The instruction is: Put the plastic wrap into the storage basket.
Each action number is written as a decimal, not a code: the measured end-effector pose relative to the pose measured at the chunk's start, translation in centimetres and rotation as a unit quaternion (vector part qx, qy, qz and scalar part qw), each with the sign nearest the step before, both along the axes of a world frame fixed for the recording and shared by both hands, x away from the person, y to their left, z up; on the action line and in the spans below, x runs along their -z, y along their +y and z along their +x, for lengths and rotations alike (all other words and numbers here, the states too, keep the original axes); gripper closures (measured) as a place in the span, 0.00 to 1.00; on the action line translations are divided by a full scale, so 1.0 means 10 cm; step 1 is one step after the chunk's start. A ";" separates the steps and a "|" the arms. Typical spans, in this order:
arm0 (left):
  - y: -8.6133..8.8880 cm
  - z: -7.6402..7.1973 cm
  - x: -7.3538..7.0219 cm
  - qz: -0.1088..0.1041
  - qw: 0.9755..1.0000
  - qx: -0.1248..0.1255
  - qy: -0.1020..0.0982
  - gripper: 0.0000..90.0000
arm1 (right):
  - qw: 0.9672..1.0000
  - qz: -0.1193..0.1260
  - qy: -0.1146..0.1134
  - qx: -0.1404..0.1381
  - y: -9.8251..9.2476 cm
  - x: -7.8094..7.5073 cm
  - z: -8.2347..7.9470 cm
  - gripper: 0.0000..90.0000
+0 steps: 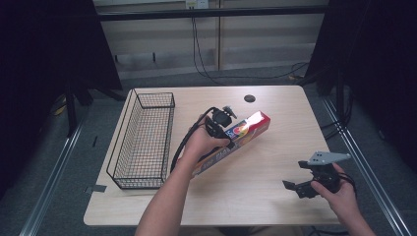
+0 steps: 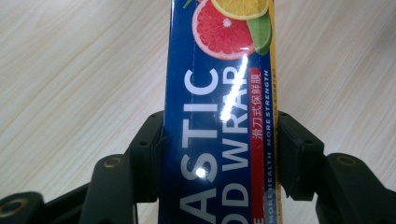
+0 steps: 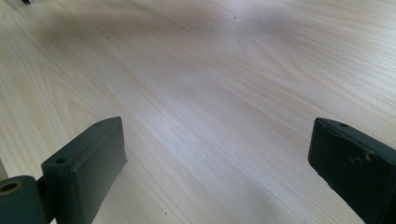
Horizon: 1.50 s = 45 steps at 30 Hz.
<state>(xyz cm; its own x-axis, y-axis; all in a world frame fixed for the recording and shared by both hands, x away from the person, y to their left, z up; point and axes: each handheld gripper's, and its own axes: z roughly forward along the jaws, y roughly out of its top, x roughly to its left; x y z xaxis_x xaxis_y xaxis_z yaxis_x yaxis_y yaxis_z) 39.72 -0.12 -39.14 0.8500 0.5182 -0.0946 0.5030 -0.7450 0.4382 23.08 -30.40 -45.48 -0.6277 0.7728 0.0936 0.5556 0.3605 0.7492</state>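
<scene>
Blue plastic-wrap box (image 2: 219,126) (citrus print), glossy, clamped in left tongs (image 2: 219,154)

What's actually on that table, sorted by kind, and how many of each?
Wire basket: 1
Plastic food wrap box: 1, clamped in the left gripper
Handheld grippers: 2, the left one on the box and the right gripper open above bare table
Total: 4
</scene>
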 end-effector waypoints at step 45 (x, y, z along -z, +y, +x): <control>0.68 -0.03 -0.35 -0.016 0.991 -0.130 -0.013 0.48 | 1.000 0.004 0.000 0.003 0.00 -0.01 -0.01 0.04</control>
<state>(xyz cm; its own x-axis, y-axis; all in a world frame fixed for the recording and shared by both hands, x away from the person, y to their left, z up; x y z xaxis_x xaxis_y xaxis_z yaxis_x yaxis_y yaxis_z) 39.41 6.68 -35.63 0.6899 0.7178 -0.0942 0.6651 -0.5771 0.4740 23.02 -30.38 -45.42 -0.6228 0.7760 0.0996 0.5583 0.3516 0.7514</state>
